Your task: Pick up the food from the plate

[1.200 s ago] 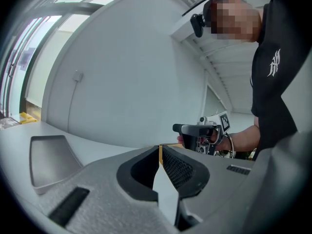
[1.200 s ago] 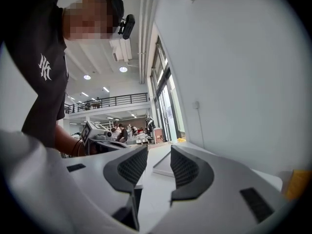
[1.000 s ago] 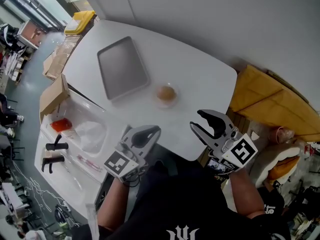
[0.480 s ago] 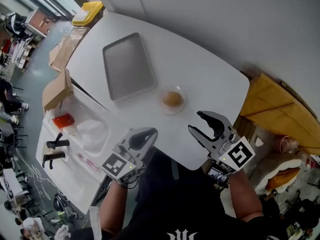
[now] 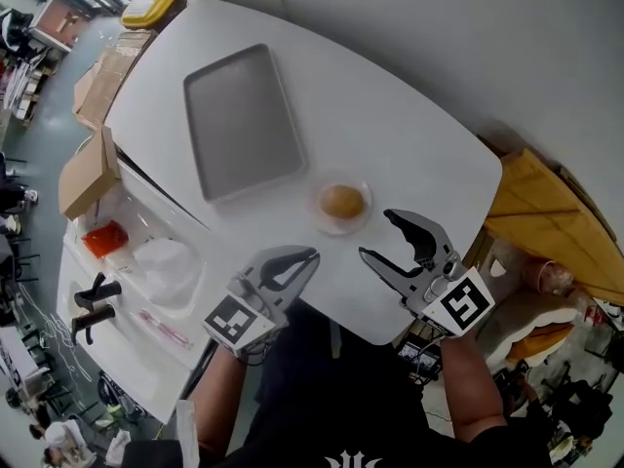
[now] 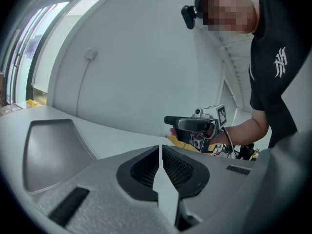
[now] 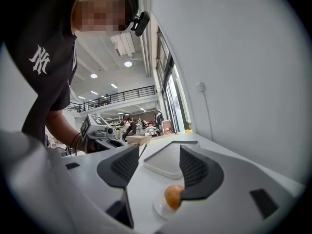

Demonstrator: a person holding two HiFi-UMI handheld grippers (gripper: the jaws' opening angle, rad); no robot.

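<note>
Sitting on plate [image 5: 321,220] — 1 bun [image 5: 342,201]; left tongs [image 5: 312,255] pressed together, right tongs [image 5: 375,234] just spreading, nothing between.

Bare table [image 5: 419,154] is lying open on every side of the plate [image 5: 343,228], leaving free passage from its near side. The tray [image 5: 242,120] is sitting left of the plate and farther back, apart from it and limiting that side. The wall [image 5: 439,27] is standing well beyond the plate.

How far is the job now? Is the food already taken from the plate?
Nothing is done yet: the round orange-brown food piece lies on the small clear plate. In hand: the right hand-held gripper, its jaws just opening, nothing between them, faces the food. Left: reach it, close, lift.
</note>
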